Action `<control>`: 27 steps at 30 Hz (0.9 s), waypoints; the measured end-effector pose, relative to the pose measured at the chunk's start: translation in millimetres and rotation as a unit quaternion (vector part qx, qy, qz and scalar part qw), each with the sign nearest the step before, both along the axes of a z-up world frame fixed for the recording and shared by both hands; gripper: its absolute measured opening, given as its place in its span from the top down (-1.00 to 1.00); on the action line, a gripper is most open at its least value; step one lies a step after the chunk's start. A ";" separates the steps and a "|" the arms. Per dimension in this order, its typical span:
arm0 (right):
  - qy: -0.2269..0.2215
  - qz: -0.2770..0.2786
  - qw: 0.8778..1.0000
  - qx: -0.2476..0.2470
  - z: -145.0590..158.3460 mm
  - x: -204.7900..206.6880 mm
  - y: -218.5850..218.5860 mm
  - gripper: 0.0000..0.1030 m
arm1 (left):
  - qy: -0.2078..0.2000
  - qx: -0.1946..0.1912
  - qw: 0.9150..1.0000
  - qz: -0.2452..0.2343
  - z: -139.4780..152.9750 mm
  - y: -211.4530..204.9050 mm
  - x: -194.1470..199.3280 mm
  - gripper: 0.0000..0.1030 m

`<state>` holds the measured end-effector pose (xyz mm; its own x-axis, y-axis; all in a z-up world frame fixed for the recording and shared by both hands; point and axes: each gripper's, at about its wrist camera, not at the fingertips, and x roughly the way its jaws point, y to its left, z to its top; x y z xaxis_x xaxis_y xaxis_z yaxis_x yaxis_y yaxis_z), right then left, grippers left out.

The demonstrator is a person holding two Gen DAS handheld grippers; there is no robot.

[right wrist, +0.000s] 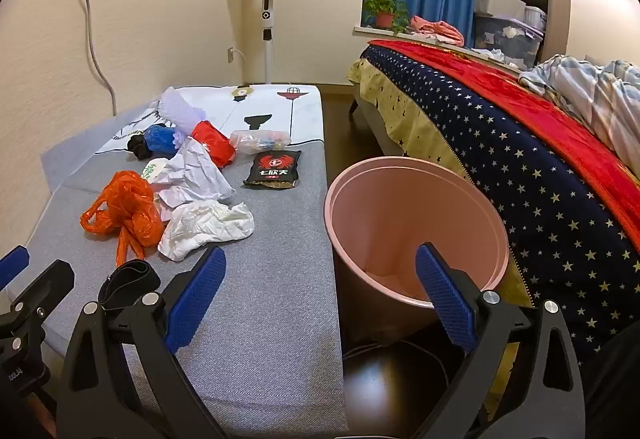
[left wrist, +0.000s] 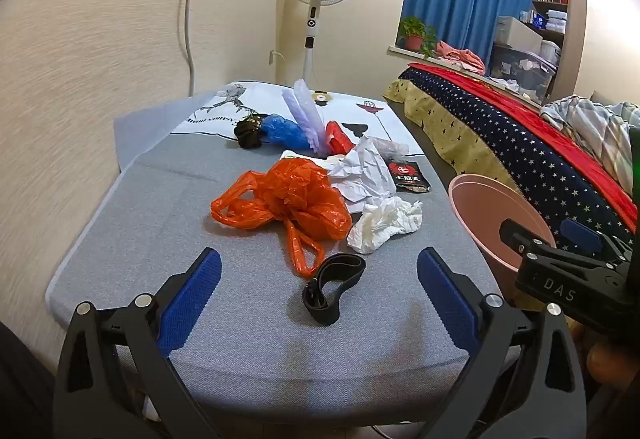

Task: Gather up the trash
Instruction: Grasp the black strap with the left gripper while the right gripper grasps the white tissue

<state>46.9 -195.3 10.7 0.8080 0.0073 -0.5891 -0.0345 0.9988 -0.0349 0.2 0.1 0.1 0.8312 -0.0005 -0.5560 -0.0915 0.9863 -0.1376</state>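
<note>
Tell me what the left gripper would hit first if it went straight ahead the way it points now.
Most likely the black strap lying on the gray mattress: it sits centered just ahead of the left gripper, whose jaws are open. The orange plastic bag lies behind it. How high the gripper is above the mattress is unclear.

You see an orange plastic bag [left wrist: 288, 199], white crumpled paper [left wrist: 386, 225], a black snack packet [right wrist: 274, 169] printed with a red crab, a pink bin [right wrist: 416, 227], and a navy bedspread [right wrist: 540, 191] dotted with pale stars.
</note>
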 end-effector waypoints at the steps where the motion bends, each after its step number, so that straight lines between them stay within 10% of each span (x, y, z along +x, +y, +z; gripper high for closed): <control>1: 0.000 0.000 1.000 0.000 0.0 0.2 0.0 -0.82 | 0.000 0.000 1.000 0.000 0.1 -0.3 -0.2 -0.84; 9: -0.002 0.002 1.000 0.005 4.9 -0.2 -3.7 -0.78 | 0.004 -0.003 1.000 0.001 -0.9 0.0 0.2 -0.82; 18: 0.026 0.018 0.998 0.049 -5.4 17.0 -10.1 -0.06 | 0.048 -0.014 0.999 0.010 -19.5 5.0 10.5 -0.20; 27: 0.057 0.043 0.991 0.110 -14.5 37.1 -5.2 -0.02 | 0.074 -0.032 0.997 0.018 -37.0 8.0 29.6 0.05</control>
